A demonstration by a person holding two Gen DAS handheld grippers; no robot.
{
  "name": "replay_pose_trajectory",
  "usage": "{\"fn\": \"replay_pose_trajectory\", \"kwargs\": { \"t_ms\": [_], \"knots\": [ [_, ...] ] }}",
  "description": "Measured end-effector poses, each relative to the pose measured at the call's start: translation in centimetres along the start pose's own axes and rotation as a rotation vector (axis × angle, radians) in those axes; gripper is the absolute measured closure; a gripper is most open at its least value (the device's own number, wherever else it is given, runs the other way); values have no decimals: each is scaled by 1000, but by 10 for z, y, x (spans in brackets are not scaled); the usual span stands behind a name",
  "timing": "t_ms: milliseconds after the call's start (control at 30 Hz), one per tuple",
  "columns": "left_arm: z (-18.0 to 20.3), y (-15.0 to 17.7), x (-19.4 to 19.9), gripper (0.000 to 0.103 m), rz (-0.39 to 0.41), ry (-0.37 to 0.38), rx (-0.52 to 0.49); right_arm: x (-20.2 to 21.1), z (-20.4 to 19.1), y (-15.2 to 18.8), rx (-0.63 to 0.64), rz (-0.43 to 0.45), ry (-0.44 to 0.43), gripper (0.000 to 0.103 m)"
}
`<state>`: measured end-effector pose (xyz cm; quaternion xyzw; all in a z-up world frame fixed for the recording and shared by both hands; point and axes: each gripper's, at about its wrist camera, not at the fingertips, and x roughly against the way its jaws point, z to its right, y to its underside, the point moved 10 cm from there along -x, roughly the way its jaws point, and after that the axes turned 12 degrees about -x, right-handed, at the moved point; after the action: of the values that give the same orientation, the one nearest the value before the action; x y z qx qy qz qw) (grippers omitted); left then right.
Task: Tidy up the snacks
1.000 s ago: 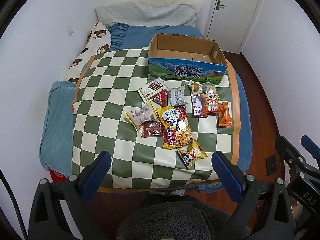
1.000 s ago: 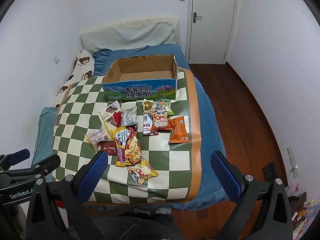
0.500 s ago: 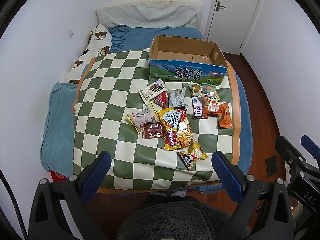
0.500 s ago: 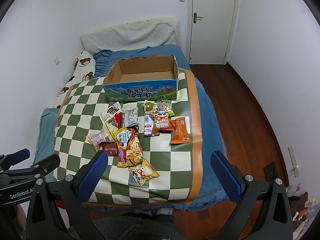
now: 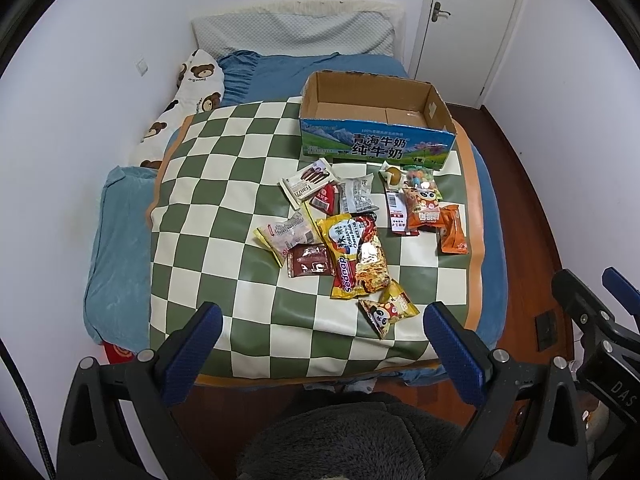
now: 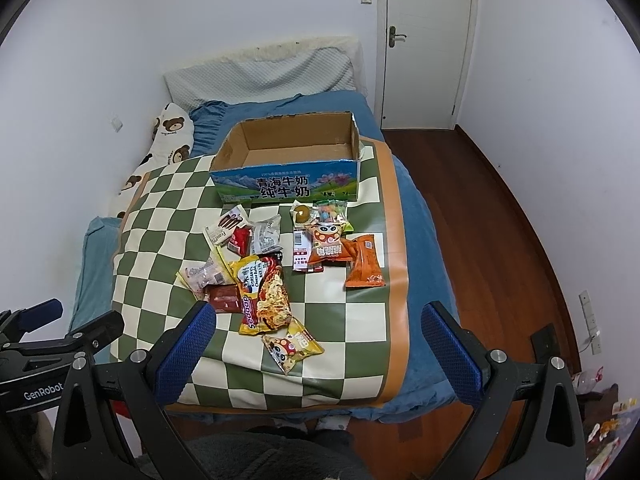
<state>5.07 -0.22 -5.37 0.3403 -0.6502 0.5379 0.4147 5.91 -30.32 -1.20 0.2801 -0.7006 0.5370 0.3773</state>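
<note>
Cardboard box [image 5: 376, 110] empty at mat's far edge; both sets of fingers wide, holding nothing. Best started with panda packet [image 5: 389, 309] nearest near edge, pinched by crimped end.

A bear-print pillow [image 5: 188, 92] lies on the blue bed [image 5: 120, 248] near a white door [image 6: 424, 40].

Snack packets [image 5: 356, 236] lie flat in a loose, partly overlapping pile, centre frame, on the checked mat. Largest is a yellow-red Sedaap pack [image 5: 354, 256]; an orange pack [image 5: 454, 234] sits at the right. Open cardboard box [image 5: 376, 120] behind them is upright and empty.
</note>
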Motion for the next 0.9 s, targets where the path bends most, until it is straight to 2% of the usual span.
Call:
{"fn": "replay_pose_trajectory", "kwargs": {
  "t_ms": [500,600,667,733,900],
  "knots": [
    [0,2,0,0,3,-1,1,-1,-3,2,-7,-7,-12,0],
    [-14,6,-10,0,6,-12,16,-9,-1,2,-25,-15,-14,0],
    [-29,2,-23,0,12,-59,27,-20,1,2,-47,-30,-27,0],
    [-37,2,-39,0,0,-74,38,-35,3,3,-73,-53,-40,0],
    [-61,10,-109,0,-109,-121,60,-100,3,15,-112,-141,-76,0]
  ]
}}
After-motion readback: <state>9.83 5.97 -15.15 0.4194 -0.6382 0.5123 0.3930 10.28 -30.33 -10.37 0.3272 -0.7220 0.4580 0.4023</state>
